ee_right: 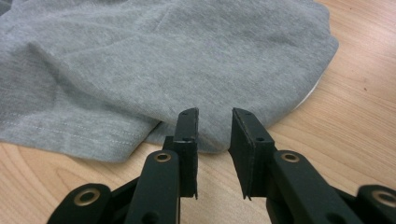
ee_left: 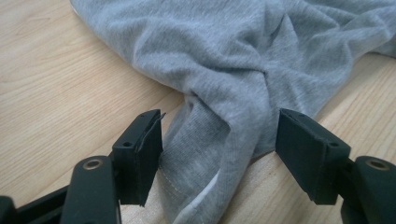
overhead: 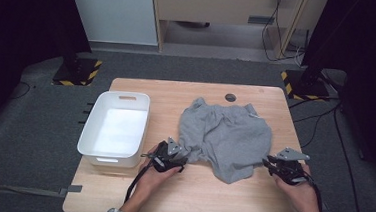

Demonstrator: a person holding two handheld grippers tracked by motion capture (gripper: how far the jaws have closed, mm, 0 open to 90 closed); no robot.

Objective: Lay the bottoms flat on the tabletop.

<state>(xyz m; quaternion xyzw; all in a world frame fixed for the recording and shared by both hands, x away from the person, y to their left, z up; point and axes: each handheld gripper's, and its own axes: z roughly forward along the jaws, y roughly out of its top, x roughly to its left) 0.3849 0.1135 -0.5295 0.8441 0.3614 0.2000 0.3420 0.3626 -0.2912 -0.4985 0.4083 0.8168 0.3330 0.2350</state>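
Observation:
A crumpled grey garment [overhead: 224,133] lies on the right half of the wooden table [overhead: 209,198]. My left gripper [overhead: 183,159] rests at the garment's near left corner. In the left gripper view a twisted fold of the grey cloth [ee_left: 210,56] runs between the wide-set jaws of that gripper [ee_left: 219,126], and the pads do not press it. My right gripper [overhead: 267,162] sits at the near right edge. In the right gripper view its jaws [ee_right: 215,114] stand a narrow gap apart, tips at the hem of the garment [ee_right: 163,60], nothing pinched.
A white plastic bin [overhead: 86,134] stands left of the garment, close to my left hand. A round dark grommet [overhead: 230,97] sits near the table's far edge. Bare wood lies in front of both hands. Beyond the table is grey floor.

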